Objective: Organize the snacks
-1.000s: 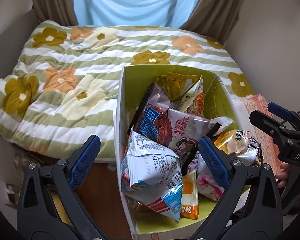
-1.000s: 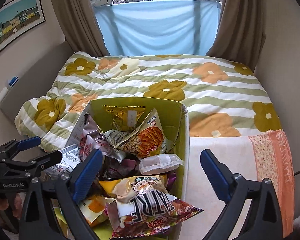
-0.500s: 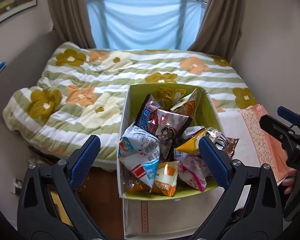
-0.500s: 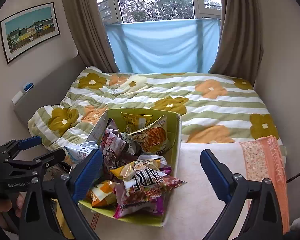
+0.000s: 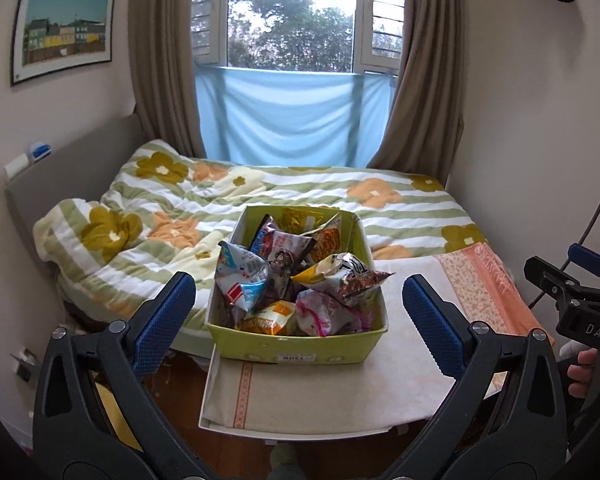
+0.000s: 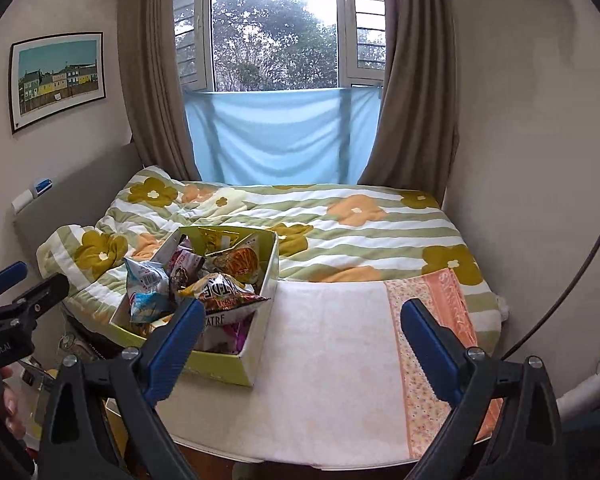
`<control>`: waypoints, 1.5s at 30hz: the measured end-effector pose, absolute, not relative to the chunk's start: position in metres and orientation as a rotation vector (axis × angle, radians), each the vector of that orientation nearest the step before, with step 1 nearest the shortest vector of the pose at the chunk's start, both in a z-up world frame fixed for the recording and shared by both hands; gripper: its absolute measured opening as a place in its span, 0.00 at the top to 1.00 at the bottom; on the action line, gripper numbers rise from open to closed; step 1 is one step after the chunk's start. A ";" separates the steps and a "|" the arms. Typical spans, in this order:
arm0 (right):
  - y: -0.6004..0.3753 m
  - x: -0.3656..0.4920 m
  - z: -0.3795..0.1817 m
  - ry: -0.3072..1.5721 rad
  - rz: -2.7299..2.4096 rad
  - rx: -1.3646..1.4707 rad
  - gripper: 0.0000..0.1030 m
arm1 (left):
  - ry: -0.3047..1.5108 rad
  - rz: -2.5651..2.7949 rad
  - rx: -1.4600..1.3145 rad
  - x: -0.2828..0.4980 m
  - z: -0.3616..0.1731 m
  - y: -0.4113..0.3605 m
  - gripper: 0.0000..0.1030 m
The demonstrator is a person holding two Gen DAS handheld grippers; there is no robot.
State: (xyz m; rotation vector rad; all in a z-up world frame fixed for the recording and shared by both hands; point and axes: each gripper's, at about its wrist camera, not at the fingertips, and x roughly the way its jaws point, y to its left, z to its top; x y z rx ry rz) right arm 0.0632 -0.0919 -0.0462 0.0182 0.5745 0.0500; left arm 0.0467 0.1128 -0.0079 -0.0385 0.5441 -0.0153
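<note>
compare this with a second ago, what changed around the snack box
Both grippers pulled back and up from the box, so it looks smaller and the window shows. The left gripper is opening with nothing between its fingers; the right gripper is open and empty. The snacks stayed piled in the box on the bed.

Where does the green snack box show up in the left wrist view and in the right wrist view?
Left wrist: the green snack box sits at lower centre, between the two blue pads, on the white towel.
Right wrist: the box lies left of centre, partly behind the left blue pad.
Shared landmark: the blue cloth under the window.
</note>
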 end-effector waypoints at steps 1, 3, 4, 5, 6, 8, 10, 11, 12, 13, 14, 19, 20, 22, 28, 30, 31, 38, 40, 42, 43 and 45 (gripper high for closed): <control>-0.094 0.059 -0.047 0.570 0.043 0.018 0.05 | 0.540 -0.016 -0.038 0.041 -0.009 0.110 0.00; -0.098 0.049 -0.050 0.554 0.034 0.019 0.05 | 0.538 -0.015 -0.037 0.033 -0.012 0.104 0.00; -0.100 0.044 -0.051 0.548 0.027 0.016 0.04 | 0.538 -0.012 -0.038 0.028 -0.012 0.101 0.00; -0.101 0.041 -0.051 0.545 0.020 0.008 0.00 | 0.537 -0.010 -0.041 0.024 -0.013 0.100 0.00; -0.101 0.038 -0.051 0.540 0.019 0.000 0.00 | 0.536 -0.010 -0.046 0.021 -0.013 0.099 0.00; -0.104 0.034 -0.049 0.535 0.020 -0.001 0.00 | 0.533 -0.007 -0.056 0.016 -0.012 0.096 0.00; -0.106 0.029 -0.049 0.530 0.029 0.006 0.00 | 0.533 -0.009 -0.061 0.013 -0.011 0.093 0.00; -0.106 0.026 -0.049 0.525 0.029 0.008 0.00 | 0.533 -0.010 -0.060 0.012 -0.011 0.092 0.00; -0.107 0.025 -0.048 0.522 0.031 0.008 0.00 | 0.529 -0.007 -0.057 0.011 -0.010 0.090 0.00; -0.107 0.024 -0.048 0.520 0.033 0.007 0.00 | 0.526 -0.005 -0.053 0.009 -0.009 0.087 0.00; -0.107 0.023 -0.049 0.519 0.033 0.006 0.00 | 0.524 -0.005 -0.049 0.008 -0.009 0.086 0.00; -0.109 0.019 -0.052 0.521 0.042 0.013 0.00 | 0.525 -0.006 -0.044 0.006 -0.008 0.082 0.00; -0.109 0.019 -0.052 0.522 0.041 0.012 0.00 | 0.525 -0.006 -0.043 0.006 -0.009 0.081 0.00; -0.109 0.018 -0.052 0.526 0.043 0.009 0.00 | 0.523 -0.006 -0.043 0.006 -0.009 0.080 0.00; -0.111 0.017 -0.051 0.529 0.036 0.020 0.01 | 0.515 -0.007 -0.040 0.005 -0.009 0.078 0.00; -0.112 0.017 -0.051 0.529 0.033 0.026 0.01 | 0.514 -0.010 -0.037 0.005 -0.009 0.077 0.00; -0.112 0.017 -0.050 0.529 0.029 0.028 0.01 | 0.517 -0.017 -0.037 0.006 -0.009 0.077 0.00; -0.113 0.016 -0.050 0.534 0.010 0.036 0.01 | 0.523 -0.021 -0.029 0.010 -0.011 0.075 0.00; -0.113 0.017 -0.050 0.534 0.008 0.039 0.00 | 0.522 -0.022 -0.024 0.011 -0.011 0.075 0.00; -0.112 0.017 -0.050 0.536 0.004 0.040 0.01 | 0.521 -0.023 -0.017 0.011 -0.011 0.075 0.00; -0.113 0.018 -0.050 0.537 0.004 0.040 0.01 | 0.521 -0.025 -0.016 0.011 -0.010 0.075 0.00; -0.113 0.018 -0.050 0.539 0.000 0.042 0.01 | 0.527 -0.029 -0.016 0.013 -0.011 0.076 0.00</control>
